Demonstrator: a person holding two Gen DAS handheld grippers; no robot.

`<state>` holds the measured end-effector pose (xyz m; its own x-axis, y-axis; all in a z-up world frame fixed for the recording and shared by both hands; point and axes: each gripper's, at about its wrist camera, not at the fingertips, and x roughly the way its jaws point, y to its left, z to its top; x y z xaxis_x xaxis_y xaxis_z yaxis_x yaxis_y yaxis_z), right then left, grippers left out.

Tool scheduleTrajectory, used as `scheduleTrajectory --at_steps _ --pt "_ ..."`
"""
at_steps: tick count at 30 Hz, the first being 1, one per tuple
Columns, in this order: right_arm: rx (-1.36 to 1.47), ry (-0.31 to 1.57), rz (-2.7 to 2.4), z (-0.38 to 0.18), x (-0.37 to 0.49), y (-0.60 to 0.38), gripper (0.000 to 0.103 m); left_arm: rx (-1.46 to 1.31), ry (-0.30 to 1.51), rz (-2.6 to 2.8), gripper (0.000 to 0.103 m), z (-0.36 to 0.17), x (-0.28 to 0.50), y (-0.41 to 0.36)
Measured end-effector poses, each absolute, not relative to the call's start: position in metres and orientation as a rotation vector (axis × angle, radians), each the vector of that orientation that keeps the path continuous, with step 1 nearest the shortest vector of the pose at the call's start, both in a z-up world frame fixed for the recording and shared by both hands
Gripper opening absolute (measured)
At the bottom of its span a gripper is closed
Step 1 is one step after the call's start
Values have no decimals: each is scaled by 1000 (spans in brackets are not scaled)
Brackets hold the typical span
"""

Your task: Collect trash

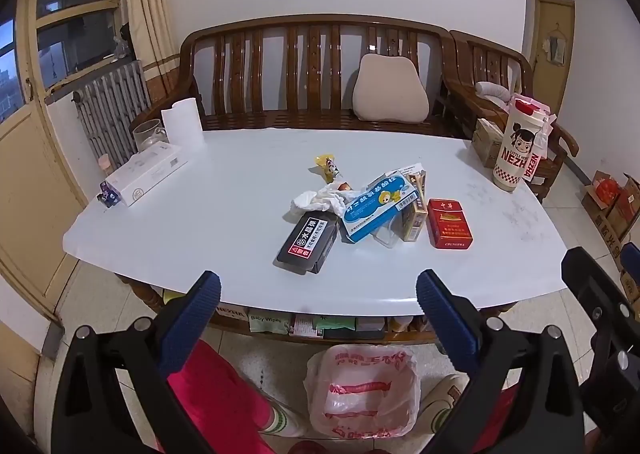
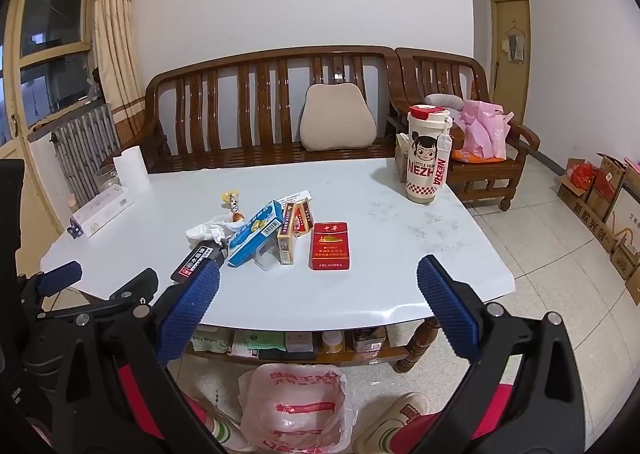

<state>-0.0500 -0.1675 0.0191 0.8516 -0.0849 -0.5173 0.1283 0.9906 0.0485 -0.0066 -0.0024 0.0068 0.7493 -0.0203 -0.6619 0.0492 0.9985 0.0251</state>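
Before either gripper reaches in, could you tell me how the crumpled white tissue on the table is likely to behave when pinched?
The crumpled white tissue looks soft and creased, so it should probably squash flat. It seems very light. It lies against the blue medicine box, so a push might nudge that.

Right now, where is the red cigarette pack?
In both wrist views the red cigarette pack lies flat on the white table, at the right end of the litter cluster, beside the yellow box.

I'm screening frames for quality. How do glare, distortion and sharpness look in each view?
Left wrist view: strong fisheye bending, dark corners, soft glare along the table near edge, the trash sharp. Right wrist view: same bending, a bright sheen on the table edge, labels on the red pack readable.
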Motion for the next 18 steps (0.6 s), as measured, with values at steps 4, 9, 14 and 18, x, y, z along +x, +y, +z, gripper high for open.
scheduleTrajectory --at_steps 4,9,14,18 --pt "73 539 -110 23 -49 -171 97 26 715 -21 96 9 -7 0" --pt "75 539 -108 24 -50 -163 97 24 714 -20 96 9 -8 1" --pt "75 537 -108 24 -50 -163 97 23 708 -15 96 10 -8 3" --pt "76 534 -106 28 -50 -164 97 23 704 -13 96 11 -9 4"
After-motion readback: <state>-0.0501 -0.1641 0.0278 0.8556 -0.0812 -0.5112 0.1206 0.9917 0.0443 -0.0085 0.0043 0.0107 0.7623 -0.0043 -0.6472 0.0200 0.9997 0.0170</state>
